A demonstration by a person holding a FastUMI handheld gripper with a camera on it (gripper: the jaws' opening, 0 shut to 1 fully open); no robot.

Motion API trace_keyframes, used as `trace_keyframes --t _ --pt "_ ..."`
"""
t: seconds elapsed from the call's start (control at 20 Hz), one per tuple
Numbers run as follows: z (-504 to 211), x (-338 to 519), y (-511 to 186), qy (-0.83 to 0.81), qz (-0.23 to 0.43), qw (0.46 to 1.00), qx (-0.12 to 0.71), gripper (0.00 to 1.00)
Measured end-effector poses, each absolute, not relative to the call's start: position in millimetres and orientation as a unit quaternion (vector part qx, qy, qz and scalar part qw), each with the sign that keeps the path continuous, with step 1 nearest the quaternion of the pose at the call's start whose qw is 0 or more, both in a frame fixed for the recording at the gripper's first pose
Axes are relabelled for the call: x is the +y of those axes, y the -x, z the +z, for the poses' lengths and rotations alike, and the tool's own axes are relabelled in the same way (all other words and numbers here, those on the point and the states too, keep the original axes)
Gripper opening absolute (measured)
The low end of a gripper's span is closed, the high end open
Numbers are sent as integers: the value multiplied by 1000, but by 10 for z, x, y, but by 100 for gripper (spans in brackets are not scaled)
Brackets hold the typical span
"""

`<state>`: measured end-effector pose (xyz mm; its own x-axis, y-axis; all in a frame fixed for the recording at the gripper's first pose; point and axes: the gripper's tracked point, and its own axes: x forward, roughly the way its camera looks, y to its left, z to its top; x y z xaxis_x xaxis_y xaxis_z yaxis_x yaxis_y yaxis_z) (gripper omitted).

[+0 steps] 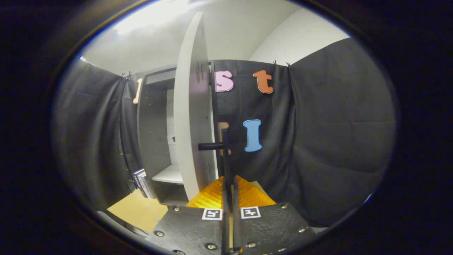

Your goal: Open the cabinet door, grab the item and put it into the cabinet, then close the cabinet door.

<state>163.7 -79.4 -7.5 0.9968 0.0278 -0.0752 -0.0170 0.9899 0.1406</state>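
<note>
Between the fingers, nearest the lens: the gripper (230, 184) is pressed nearly together on the vertical bar of the door handle (224, 152) — fingers pinching it, it seems. Just beyond, the handle's long axis runs upright, w/ a short stub joining it to the cabinet door (191, 106), which stands ajar, edge-on, left of the jaws. Farther left & behind — cabinet (155, 134) interior and a shelf (171, 175). Item to stow: can't be identified here.

Tool (230, 184) level, fingers (225, 191) near-closed, apparently clamped on something thin between.
</note>
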Motion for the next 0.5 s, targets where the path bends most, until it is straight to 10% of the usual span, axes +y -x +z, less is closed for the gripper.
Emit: trace_keyframes --t 0.5 --pt "-65 -592 -1134 -43 -32 997 50 5"
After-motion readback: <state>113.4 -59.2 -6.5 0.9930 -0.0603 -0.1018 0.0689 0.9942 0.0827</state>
